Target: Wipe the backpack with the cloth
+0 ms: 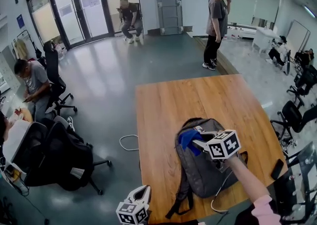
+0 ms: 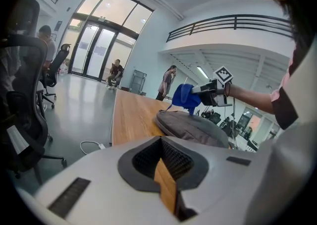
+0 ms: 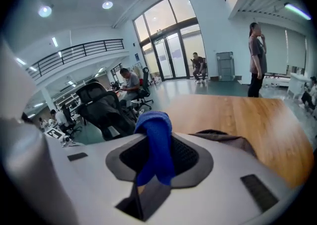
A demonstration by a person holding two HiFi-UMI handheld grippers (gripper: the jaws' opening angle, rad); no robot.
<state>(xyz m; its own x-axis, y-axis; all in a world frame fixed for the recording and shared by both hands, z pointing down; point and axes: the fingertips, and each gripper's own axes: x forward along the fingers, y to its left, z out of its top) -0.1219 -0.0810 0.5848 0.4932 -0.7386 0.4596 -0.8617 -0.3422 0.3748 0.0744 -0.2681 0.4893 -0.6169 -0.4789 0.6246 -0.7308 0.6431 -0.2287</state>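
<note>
A grey backpack [image 1: 205,169] lies flat on the near end of the wooden table [image 1: 198,100]. My right gripper [image 1: 196,142] hovers over the backpack's top end, shut on a blue cloth [image 1: 187,139] that hangs from its jaws. In the right gripper view the cloth [image 3: 154,140] drapes between the pads, with the backpack [image 3: 223,137] just beyond. My left gripper [image 1: 145,189] is held low off the table's near left corner, shut and holding nothing. From the left gripper view I see the backpack [image 2: 190,125], the cloth [image 2: 183,96] and the right gripper [image 2: 200,90] above it.
A black phone [image 1: 276,169] lies at the table's right edge. Black office chairs [image 1: 59,157] stand to the left, and a white cable [image 1: 129,142] lies on the floor beside the table. A person [image 1: 216,21] stands beyond the far end; others sit at left and by the doors.
</note>
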